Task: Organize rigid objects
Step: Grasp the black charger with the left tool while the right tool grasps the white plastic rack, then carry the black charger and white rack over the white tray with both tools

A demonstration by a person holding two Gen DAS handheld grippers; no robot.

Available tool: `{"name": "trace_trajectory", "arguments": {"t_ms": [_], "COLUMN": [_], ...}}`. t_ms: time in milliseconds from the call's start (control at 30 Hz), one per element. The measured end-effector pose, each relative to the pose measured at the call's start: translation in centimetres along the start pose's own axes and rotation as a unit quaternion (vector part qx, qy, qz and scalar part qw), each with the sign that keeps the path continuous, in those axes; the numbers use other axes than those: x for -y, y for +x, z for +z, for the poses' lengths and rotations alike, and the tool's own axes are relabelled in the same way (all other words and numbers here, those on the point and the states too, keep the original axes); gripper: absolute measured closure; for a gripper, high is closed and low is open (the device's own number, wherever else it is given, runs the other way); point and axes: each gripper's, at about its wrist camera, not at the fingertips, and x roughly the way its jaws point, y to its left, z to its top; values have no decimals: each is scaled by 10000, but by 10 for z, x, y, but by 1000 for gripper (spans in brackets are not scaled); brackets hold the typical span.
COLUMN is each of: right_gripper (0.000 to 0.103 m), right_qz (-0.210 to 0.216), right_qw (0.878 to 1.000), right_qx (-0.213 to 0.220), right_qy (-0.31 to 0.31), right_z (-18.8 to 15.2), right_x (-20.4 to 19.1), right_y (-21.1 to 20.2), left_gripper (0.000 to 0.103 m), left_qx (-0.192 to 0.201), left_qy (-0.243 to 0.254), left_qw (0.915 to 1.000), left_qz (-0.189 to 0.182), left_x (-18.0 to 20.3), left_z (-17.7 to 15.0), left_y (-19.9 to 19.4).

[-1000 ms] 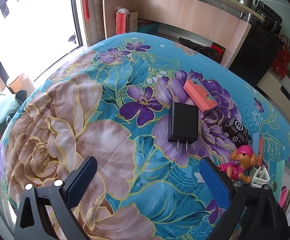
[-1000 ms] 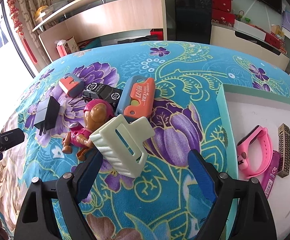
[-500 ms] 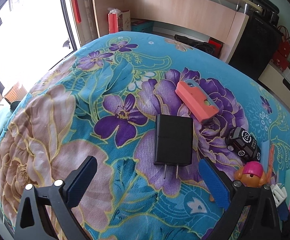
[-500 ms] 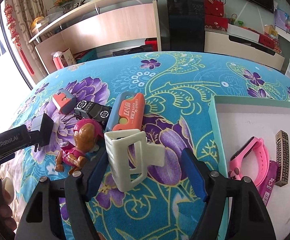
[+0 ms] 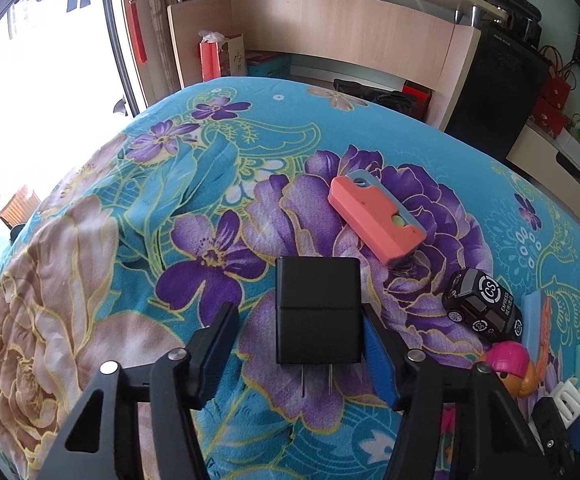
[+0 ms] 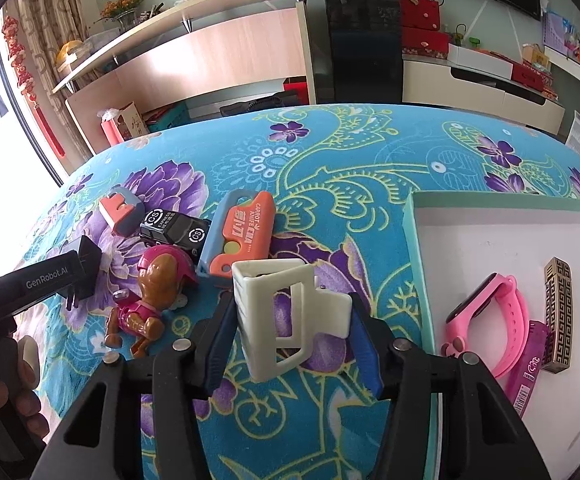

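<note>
A black charger plug (image 5: 317,316) lies on the flowered bedspread, prongs toward me, between the fingers of my left gripper (image 5: 298,311). Its jaws are closing: the right pad touches the plug and a gap shows at the left pad. My right gripper (image 6: 292,302) is closing too, with both pads against a white plastic holder (image 6: 273,316) standing on the spread. Between the two lie a coral-and-blue knife (image 5: 376,220), a black toy car (image 6: 173,230), an orange carrot knife (image 6: 241,236) and a pink-capped dog figure (image 6: 149,292).
A white tray with a teal rim (image 6: 420,264) lies at the right, holding a pink watch (image 6: 490,308), a gold patterned bar (image 6: 558,312) and a purple strip (image 6: 530,372). A hand (image 6: 21,364) holds the left gripper. Wooden shelves and a black cabinet stand beyond the bed.
My left gripper came forward and down over the charger and its wide jaws narrowed around it. The right jaws narrowed onto the white holder, which now stands more upright.
</note>
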Motion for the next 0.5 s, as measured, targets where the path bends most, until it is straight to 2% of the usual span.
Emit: {"name": "trace_trajectory", "arguments": {"t_ms": [33,267,367,500], "right_gripper": [48,48,48,48], "right_qz": [8,128,159,185], "right_qw": [10000,9999,9997,9994], "right_qx": [6,110,186,298], "right_qy": [0,1,3,23], "right_z": [0,2,4,7], "right_x": [0,-1,-2,0], "right_y": [-1,-11,-17,-26], "left_gripper": [61,60,60,60], "left_qx": [8,-1,165,417], "left_qy": [27,115,177,136], "left_qw": [10000,9999,9996,9983], "left_qz": [-25,-119,-118,-389], "left_x": [2,7,9,10], "left_z": [0,-4,-4,-2], "left_y": [-1,-10,-24,-49]}}
